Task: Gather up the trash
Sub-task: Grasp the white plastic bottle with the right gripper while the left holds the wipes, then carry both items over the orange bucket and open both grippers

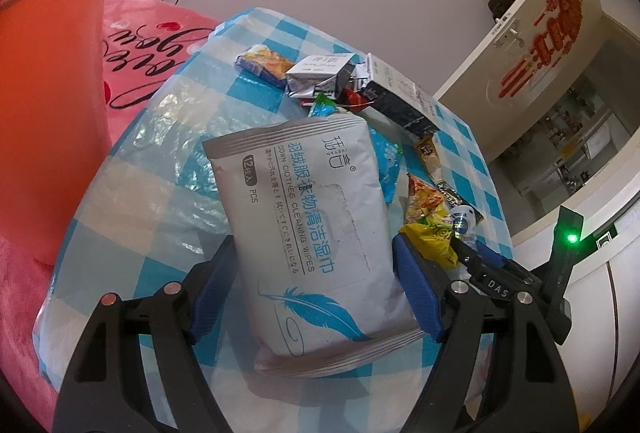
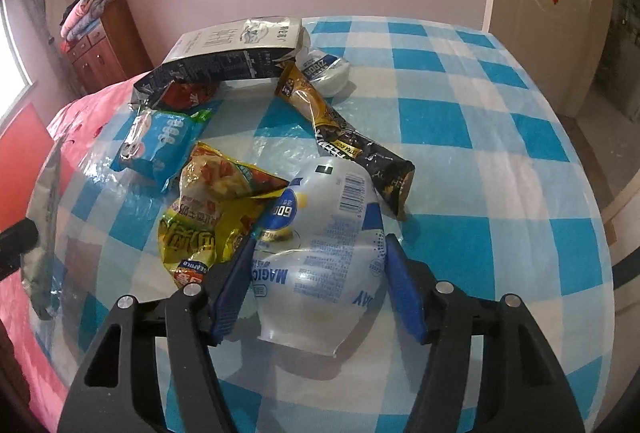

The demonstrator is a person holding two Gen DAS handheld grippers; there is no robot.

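A grey wipes pack (image 1: 316, 233) with a blue feather print is clamped between the blue pads of my left gripper (image 1: 316, 253), held above the checked tablecloth. In the right wrist view, a crushed clear bottle (image 2: 320, 257) with a blue and white label lies on the cloth. My right gripper (image 2: 320, 245) straddles it, open. Its pads (image 2: 400, 285) sit close beside the bottle without visibly squeezing it. A yellow snack wrapper (image 2: 208, 217) lies just left of the bottle. From the left wrist view, the right gripper (image 1: 476, 257) shows at the right, by the same wrapper (image 1: 428, 221).
More litter lies further back: a blue packet (image 2: 160, 141), a brown and black stick wrapper (image 2: 344, 141), a black and white carton (image 2: 224, 53) and a small cup (image 2: 328, 71). An orange bin (image 1: 44, 81) stands at the left beside a pink blanket (image 1: 148, 45). The cloth's right side (image 2: 500, 161) is bare.
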